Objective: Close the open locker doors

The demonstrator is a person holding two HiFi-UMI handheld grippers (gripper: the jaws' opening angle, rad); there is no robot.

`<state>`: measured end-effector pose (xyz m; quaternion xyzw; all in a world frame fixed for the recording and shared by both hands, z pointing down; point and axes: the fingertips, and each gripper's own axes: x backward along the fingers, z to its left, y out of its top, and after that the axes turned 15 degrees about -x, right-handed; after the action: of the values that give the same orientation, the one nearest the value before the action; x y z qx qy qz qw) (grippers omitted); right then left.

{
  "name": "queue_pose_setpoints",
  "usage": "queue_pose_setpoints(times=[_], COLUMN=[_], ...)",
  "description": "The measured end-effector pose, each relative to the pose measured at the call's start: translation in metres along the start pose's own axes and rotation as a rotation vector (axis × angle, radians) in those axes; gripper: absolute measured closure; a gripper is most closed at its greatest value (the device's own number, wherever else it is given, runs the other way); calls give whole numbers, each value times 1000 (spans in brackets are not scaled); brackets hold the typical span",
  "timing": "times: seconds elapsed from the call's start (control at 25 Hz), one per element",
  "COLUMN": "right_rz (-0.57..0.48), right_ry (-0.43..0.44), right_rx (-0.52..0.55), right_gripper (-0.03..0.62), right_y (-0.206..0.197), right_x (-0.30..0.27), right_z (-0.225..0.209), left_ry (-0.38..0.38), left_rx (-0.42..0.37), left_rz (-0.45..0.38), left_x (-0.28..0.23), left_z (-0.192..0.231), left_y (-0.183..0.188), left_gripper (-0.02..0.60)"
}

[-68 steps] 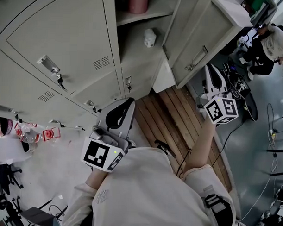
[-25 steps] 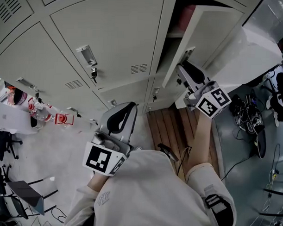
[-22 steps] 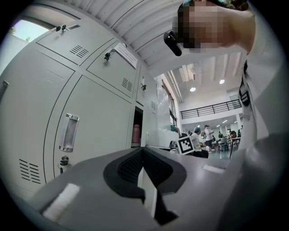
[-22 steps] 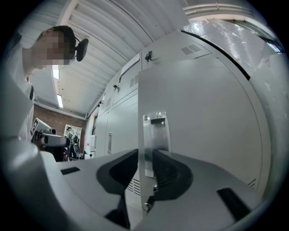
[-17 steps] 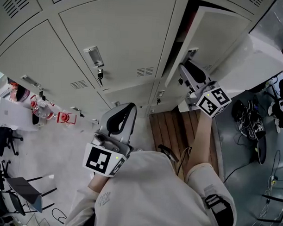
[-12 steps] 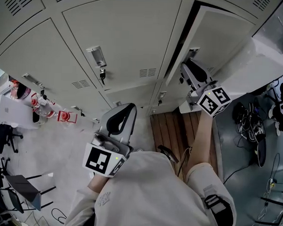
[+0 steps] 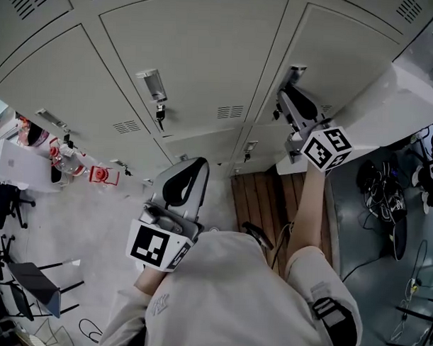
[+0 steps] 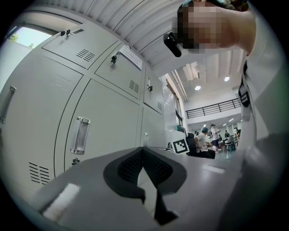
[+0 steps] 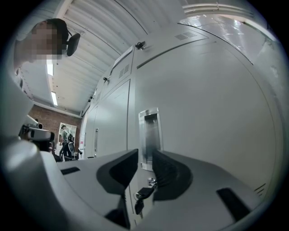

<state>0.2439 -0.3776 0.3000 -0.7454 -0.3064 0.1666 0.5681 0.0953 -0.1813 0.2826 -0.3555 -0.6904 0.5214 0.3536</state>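
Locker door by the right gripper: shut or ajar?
Shut: in the head view the locker door sits flush with the neighbouring door, no dark gap between.

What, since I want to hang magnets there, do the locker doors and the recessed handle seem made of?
Locker doors: probably painted sheet steel, matte pale grey, judging by pressed vent louvres. Recessed handle: likely chromed or polished metal, bright and reflective.

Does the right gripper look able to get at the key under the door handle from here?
Likely yes: the right gripper faces the door with jaws apart, the key just below them, nothing between.
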Motion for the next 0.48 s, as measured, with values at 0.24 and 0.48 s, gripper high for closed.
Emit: queue_pose_setpoints(times=[0.24, 0.48], right_rz=[4, 10], right_ry=[-26, -25], right_rx=[9, 16], right_gripper=[525, 525], right_y=[0, 0], right_x=[-5, -5], right_z=[-7, -8], left_ry=[6, 19], left_rx=[0, -5], left_rz=[0, 1], left_x=[0, 3], left_z=[0, 3], left_y=[0, 2], left_gripper=[574, 574])
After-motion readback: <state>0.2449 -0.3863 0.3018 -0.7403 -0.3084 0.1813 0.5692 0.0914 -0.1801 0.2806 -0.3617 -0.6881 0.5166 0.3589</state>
